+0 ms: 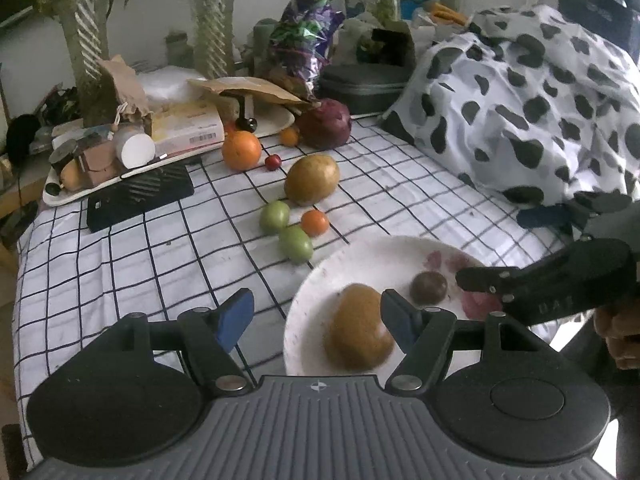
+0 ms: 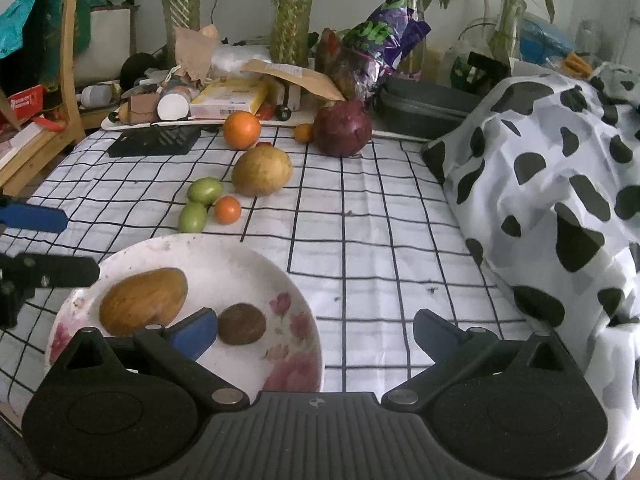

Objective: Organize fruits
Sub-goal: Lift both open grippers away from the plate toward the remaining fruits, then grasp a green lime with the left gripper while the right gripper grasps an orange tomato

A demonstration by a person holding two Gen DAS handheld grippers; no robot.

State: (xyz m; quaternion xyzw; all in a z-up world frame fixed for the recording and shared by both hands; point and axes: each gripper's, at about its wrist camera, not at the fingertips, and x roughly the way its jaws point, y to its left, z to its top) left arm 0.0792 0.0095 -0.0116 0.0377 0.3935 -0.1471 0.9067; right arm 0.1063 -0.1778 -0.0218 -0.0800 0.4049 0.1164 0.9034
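Note:
A white floral plate (image 1: 372,256) (image 2: 224,264) holds a brown mango-like fruit (image 1: 358,334) (image 2: 142,300) and a small dark round fruit (image 1: 429,288) (image 2: 241,324). My left gripper (image 1: 316,320) is open just above the plate's near edge, with the brown fruit loose between its fingers. My right gripper (image 2: 314,334) is open and empty over the plate's right rim. On the checked cloth lie two green fruits (image 1: 286,232) (image 2: 198,204), a small orange fruit (image 1: 315,222) (image 2: 227,209), a large yellow-brown fruit (image 1: 312,179) (image 2: 262,171), an orange (image 1: 241,150) (image 2: 241,130) and a dark red round fruit (image 1: 324,124) (image 2: 342,128).
A cluttered white tray (image 1: 120,176) (image 2: 168,122) and a black flat object (image 1: 140,196) (image 2: 154,142) sit at the far left. A cow-print cloth (image 1: 520,112) (image 2: 560,184) piles up on the right. Potted plants (image 2: 288,20) and a grey case (image 2: 420,104) line the back.

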